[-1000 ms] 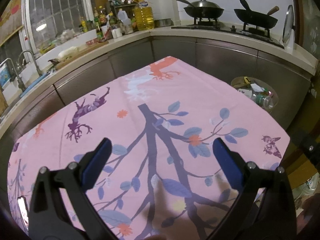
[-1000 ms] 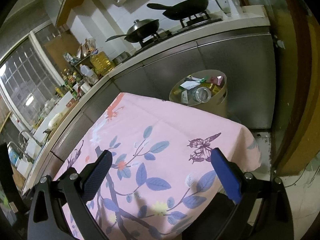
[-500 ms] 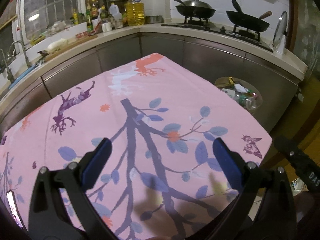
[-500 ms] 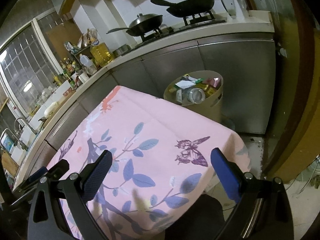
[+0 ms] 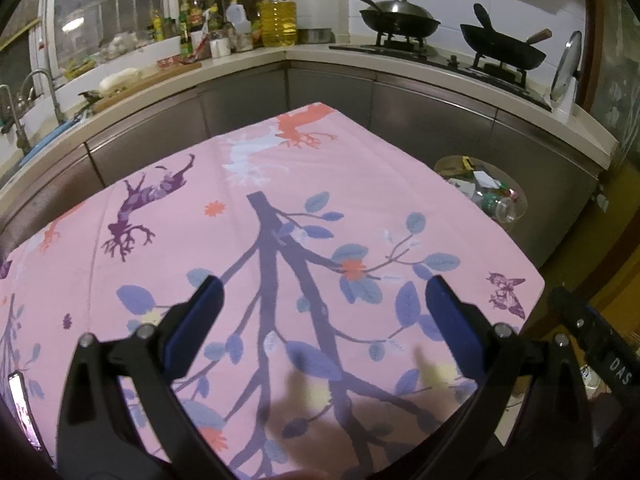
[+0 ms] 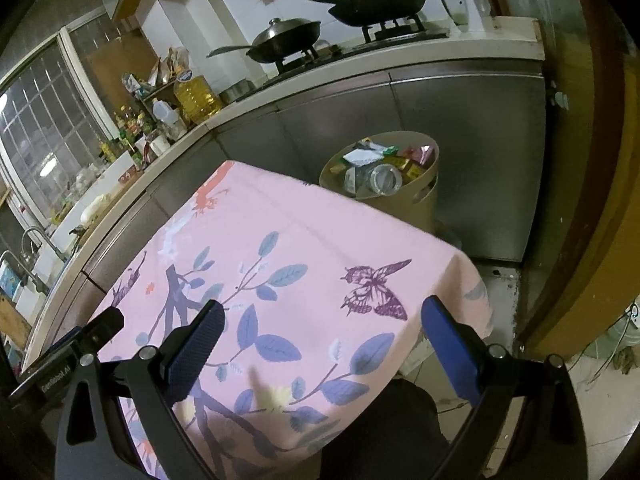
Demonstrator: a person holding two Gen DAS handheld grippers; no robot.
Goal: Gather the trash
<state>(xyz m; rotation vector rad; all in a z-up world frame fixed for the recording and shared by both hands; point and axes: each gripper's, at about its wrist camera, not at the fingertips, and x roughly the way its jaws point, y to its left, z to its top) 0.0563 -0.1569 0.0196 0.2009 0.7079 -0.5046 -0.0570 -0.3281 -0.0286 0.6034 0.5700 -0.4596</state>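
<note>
A beige trash bin (image 6: pixel 416 200) stands on the floor beyond the table's far right corner, holding a clear plastic bottle (image 6: pixel 382 178) and several wrappers. It also shows in the left wrist view (image 5: pixel 484 192). My left gripper (image 5: pixel 320 312) is open and empty above the pink flowered tablecloth (image 5: pixel 280 184). My right gripper (image 6: pixel 320 332) is open and empty above the cloth's right corner (image 6: pixel 320 240). No loose trash shows on the cloth.
Steel cabinets and a counter wrap around the back, with two woks (image 5: pixel 396 20) on a stove, oil bottles (image 5: pixel 278 20) and a sink tap (image 5: pixel 40 92) at left. A brown door frame (image 6: pixel 592 200) stands at right. Tiled floor (image 6: pixel 500 292) lies beside the table.
Both grippers have pulled back and shifted slightly; the table and bin sit a little farther and more central in view. Both stay open and empty.
</note>
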